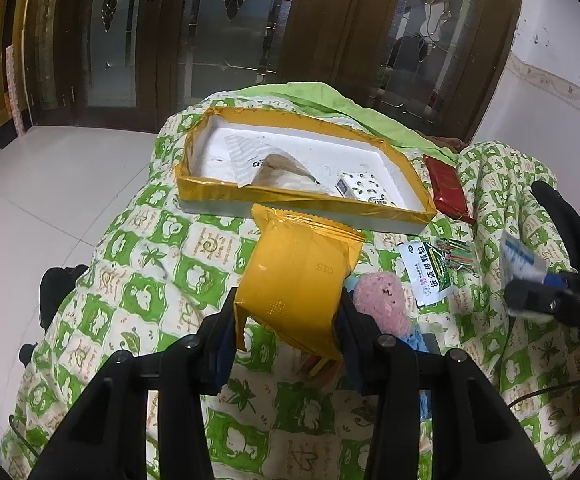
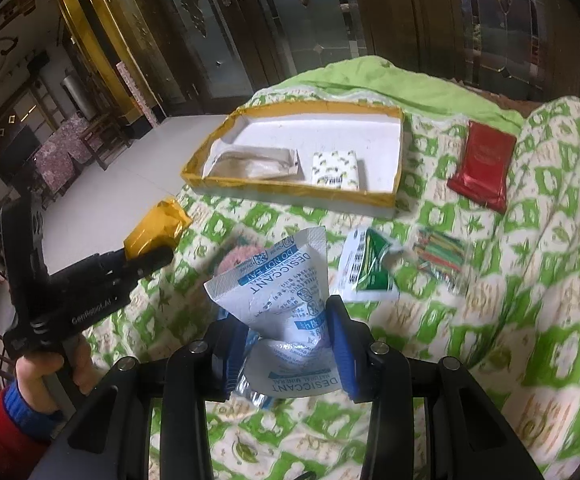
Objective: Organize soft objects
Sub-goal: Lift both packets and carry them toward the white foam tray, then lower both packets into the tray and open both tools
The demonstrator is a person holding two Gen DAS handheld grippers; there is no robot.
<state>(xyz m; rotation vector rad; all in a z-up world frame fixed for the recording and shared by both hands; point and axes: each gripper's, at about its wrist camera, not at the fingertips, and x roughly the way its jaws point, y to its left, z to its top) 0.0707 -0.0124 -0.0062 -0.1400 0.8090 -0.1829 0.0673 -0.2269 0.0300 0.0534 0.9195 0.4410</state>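
Observation:
My left gripper (image 1: 287, 312) is shut on a yellow foil pouch (image 1: 298, 280) and holds it above the green-patterned quilt, just in front of the yellow-rimmed white tray (image 1: 302, 196). The pouch also shows in the right wrist view (image 2: 157, 232). My right gripper (image 2: 285, 340) is shut on a white and blue desiccant packet (image 2: 277, 292), held above the quilt. The tray (image 2: 290, 196) holds a beige pouch (image 2: 249, 164) and a small patterned tissue pack (image 2: 336, 168). A pink fuzzy object (image 1: 382, 304) lies on the quilt right of the yellow pouch.
A red foil pouch (image 2: 482, 164) lies right of the tray. A white-green medicine sachet (image 2: 366, 268) and a bag of coloured sticks (image 2: 442, 256) lie on the quilt (image 2: 530, 280). White floor tiles (image 1: 49, 184) are to the left, dark glass doors behind.

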